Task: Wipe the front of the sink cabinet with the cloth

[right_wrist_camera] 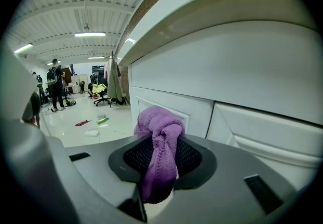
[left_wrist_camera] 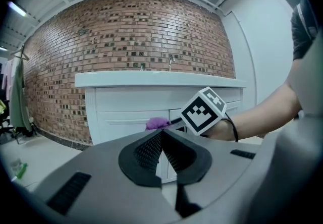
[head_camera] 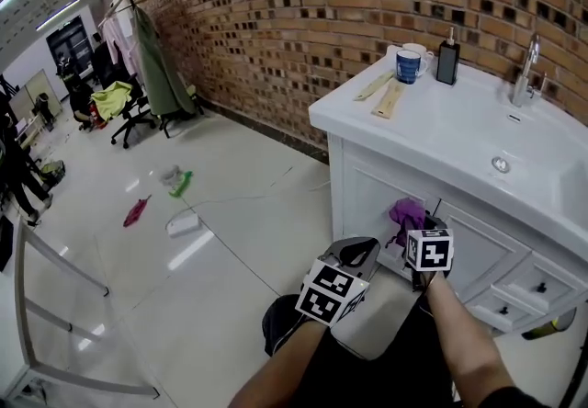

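Right gripper (right_wrist_camera: 160,156) pinches a purple cloth (right_wrist_camera: 160,122), its bunched end just beside the white cabinet (head_camera: 386,187) front, under the overhanging counter (head_camera: 441,126) edge. Left gripper (left_wrist_camera: 161,150), jaws pressed together on nothing, hangs near its left. Open glossy floor (head_camera: 230,241) spreads left of the cabinet corner

bright | ceiling strip lights (right_wrist_camera: 83,34) | floor (head_camera: 184,255) glare | fisheye edges dark, warped
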The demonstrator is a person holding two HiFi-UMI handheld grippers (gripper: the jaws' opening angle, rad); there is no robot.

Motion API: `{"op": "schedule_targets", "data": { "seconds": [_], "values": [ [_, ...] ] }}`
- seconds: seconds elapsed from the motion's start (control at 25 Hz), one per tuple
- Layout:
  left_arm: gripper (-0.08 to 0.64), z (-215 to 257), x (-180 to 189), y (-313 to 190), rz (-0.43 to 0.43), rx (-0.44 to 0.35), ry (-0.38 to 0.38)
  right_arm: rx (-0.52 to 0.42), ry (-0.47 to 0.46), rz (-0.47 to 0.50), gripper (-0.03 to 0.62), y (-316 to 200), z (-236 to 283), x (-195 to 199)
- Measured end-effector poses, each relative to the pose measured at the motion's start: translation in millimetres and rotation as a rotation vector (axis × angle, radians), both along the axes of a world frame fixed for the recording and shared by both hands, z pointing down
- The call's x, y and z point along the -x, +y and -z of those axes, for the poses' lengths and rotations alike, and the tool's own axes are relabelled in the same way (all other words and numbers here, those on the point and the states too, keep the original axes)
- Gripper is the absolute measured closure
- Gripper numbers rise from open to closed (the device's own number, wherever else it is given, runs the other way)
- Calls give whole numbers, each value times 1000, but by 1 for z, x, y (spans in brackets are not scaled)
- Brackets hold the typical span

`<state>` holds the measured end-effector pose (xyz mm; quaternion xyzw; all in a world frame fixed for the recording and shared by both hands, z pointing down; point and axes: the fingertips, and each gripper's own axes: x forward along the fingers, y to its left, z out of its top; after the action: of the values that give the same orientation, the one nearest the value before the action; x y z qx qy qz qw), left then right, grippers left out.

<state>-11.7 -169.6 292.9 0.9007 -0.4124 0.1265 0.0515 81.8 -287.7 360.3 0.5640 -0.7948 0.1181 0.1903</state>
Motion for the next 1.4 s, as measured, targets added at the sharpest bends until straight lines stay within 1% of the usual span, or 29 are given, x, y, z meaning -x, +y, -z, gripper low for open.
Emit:
{"op": "schedule_targets", "data": {
  "seconds": [0.4,0.52,0.6,0.72,0.96,1.28,1.4],
  "values": [
    [555,-8,-48,-1,-86,-23,-47,-31,-53,-4,482,27,7,-50],
    [555,-11,-64,0,-112,-22,-54,-44,-66,4,482,34,8,-58],
    [555,-15,-73,1,-126,-16,-56,-55,-55,7,482,40,8,-65],
    [555,-16,-87,3,-153,-15,-62,-58,-7,1,482,44,4,-84],
    [555,-22,-115,14,-204,-4,-81,-16,53,-31,482,54,-15,-128],
    [555,-27,-151,39,-270,0,-99,-9,53,-128,482,85,-21,-190],
    [555,-31,-161,47,-287,8,-95,-7,59,-165,482,98,-23,-214]
  ]
}}
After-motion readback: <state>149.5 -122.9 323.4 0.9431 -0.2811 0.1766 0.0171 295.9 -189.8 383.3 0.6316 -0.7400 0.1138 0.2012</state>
